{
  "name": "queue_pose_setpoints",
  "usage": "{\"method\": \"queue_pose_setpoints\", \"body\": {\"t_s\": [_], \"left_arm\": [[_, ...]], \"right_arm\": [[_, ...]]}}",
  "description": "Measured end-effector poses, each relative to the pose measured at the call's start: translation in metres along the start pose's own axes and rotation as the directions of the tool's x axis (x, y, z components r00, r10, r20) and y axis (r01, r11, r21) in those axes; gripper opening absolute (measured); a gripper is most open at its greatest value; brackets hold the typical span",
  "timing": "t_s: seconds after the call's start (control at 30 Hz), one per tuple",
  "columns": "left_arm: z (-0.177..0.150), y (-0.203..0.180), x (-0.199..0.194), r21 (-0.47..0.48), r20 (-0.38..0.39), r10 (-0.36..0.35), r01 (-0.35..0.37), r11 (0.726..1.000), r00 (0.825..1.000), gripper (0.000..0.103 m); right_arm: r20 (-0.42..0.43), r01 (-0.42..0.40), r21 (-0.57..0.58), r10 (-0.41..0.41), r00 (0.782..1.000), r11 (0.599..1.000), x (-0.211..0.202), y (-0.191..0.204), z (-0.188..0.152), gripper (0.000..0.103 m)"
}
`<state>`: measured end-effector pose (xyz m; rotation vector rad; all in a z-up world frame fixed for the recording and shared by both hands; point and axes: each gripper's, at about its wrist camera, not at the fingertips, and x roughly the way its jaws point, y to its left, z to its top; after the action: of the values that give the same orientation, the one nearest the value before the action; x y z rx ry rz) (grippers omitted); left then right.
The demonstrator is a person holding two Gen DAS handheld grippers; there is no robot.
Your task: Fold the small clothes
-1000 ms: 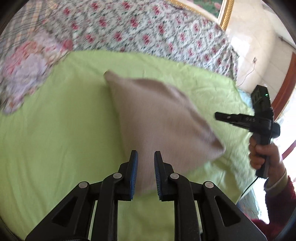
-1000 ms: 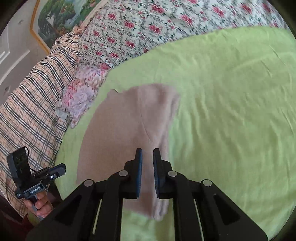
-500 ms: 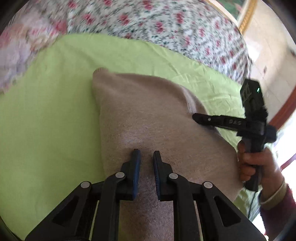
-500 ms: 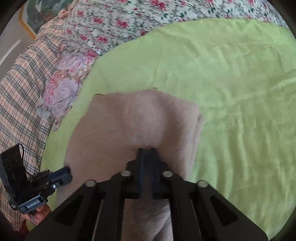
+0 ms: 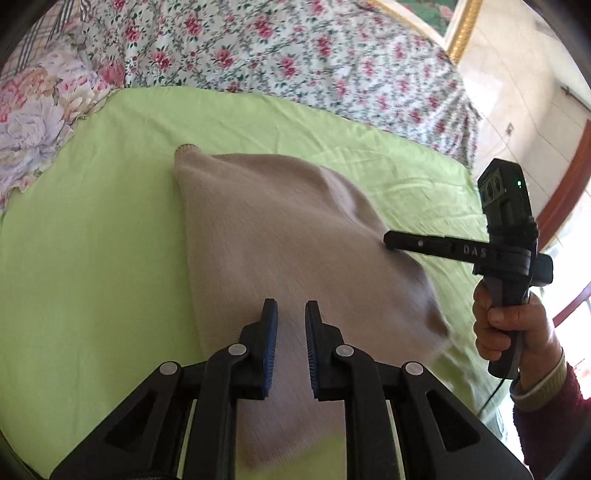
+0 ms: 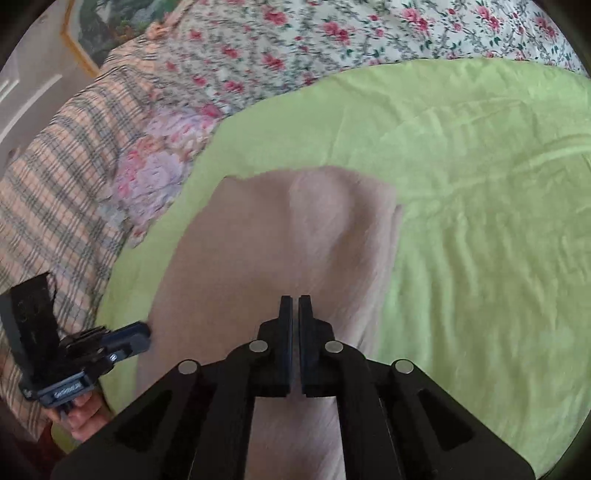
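Observation:
A beige knit garment (image 5: 280, 229) lies folded on the green sheet (image 5: 92, 258); it also shows in the right wrist view (image 6: 280, 251). My left gripper (image 5: 291, 317) hovers over its near part with the jaws a small gap apart and nothing between them. My right gripper (image 6: 294, 306) is over the garment's near middle with its jaws almost together; I cannot see cloth between them. In the left wrist view the right gripper (image 5: 388, 240) touches the garment's right side. In the right wrist view the left gripper (image 6: 144, 332) sits at the garment's left edge.
A floral quilt (image 5: 280, 55) lies behind the green sheet. A purple floral pillow (image 5: 33, 125) and a plaid blanket (image 6: 48, 206) are on the left. A wall and a framed picture (image 5: 465, 26) are at the far right.
Both grippers came down over the garment, then lifted back a little. The right jaws closed from a small gap. The garment's right side now lies flatter and more folded.

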<state>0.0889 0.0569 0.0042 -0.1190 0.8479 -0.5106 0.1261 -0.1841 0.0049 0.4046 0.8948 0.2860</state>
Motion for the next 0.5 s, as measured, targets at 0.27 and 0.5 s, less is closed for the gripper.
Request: {"method": "queue_pose_setpoints", "body": {"t_s": [0.27, 0.5], "left_arm": [[-0.054, 0.001, 0.011, 0.002, -0.092, 0.06, -0.06, 0.998, 0.994, 0.014], [-0.062, -0.005, 0.004, 0.014, -0.07, 0.072, -0.072, 0.997, 0.995, 0.019]], "right_arm": [[-0.023, 0.042, 0.064, -0.04, 0.999, 0.997, 0.003, -0.021, -0.036, 0.001], [-0.027, 0.052, -0.028, -0.053, 0.998, 0.998, -0.014, 0.002, -0.06, 0.005]]}}
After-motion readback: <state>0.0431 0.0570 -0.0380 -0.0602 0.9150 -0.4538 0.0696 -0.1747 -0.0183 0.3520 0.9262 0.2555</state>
